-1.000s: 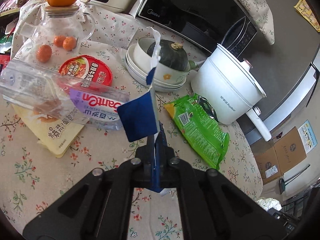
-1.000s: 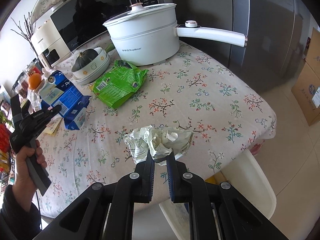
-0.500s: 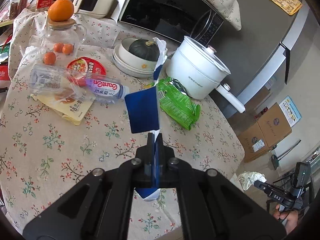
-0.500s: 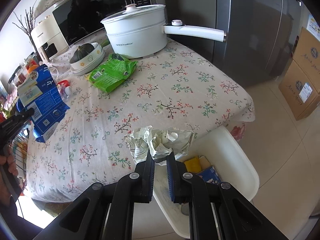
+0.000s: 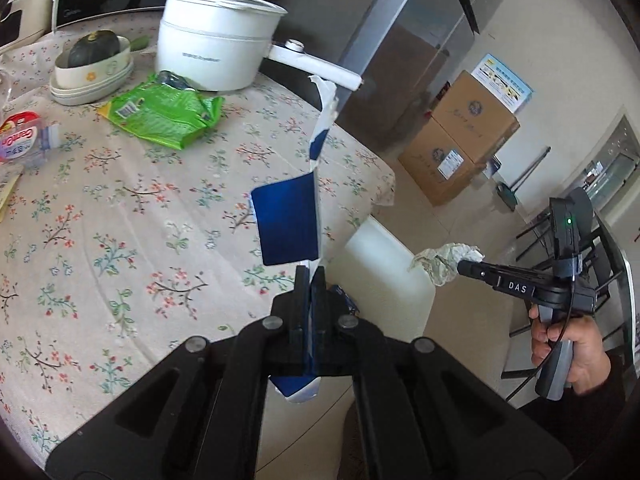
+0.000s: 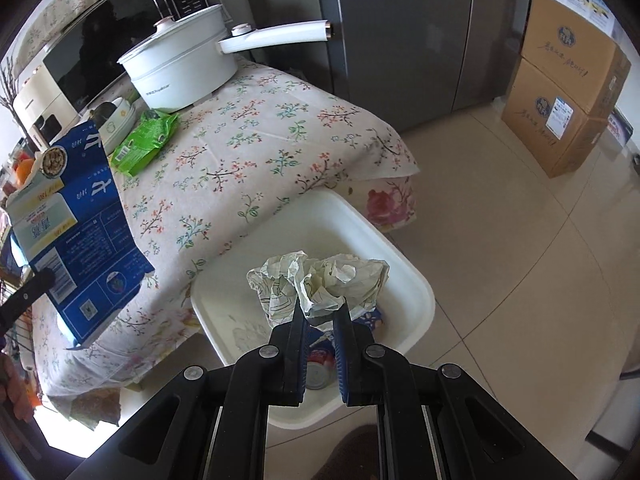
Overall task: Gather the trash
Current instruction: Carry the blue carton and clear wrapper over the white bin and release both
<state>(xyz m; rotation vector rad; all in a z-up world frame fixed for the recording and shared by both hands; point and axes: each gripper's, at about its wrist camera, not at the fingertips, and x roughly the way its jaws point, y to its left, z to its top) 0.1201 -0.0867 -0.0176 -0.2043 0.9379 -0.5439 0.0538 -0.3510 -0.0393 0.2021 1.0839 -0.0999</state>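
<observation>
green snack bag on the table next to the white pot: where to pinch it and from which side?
Pinch the near crimped end of the crumpled green foil snack bag, coming from the open tablecloth side, probably. It lies flat, so only a thin edge fits between the fingers. The white electric pot and the stacked bowls holding a dark squash crowd its far side.

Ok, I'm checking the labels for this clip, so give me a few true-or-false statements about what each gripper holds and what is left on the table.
1. The right gripper is shut on a crumpled paper wad. True.
2. The left gripper is empty. False: it is shut on a flattened blue carton.
3. The paper wad hangs over the white bin. True.
4. The white bin is empty. False: a can and other bits lie inside.
5. The green snack bag is still on the table. True.
6. The white pot has no lid. False: its lid is on.
</observation>
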